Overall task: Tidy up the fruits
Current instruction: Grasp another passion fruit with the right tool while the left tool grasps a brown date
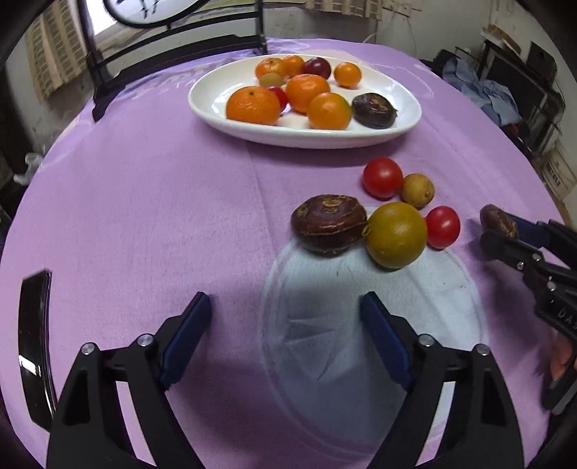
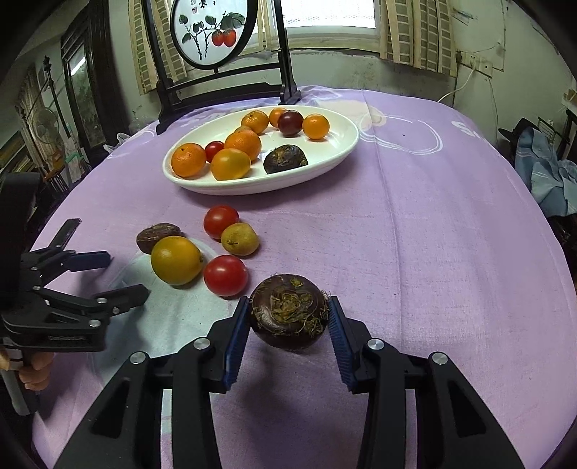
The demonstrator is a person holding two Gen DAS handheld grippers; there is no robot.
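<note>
The right gripper is clamped on a dark brown water chestnut, its blue pads pressing both sides of it just above the purple tablecloth. The left gripper stands with its jaws apart and nothing between them, low over a pale patch of the cloth.

Just beyond the left gripper lies a loose group of fruit on the cloth. A second water chestnut touches a yellow-green citrus fruit, and a red tomato sits just beside that fruit on its other side. A little farther off, another red tomato rests against a small yellowish fruit.

Farther back on the table stands a white oval plate. It holds several oranges, a third water chestnut near its right end, a small red tomato tucked between the oranges, and a dark red fruit toward the back.

Behind the plate, at the table's far edge, a dark wooden stand carries a round painted panel.
</note>
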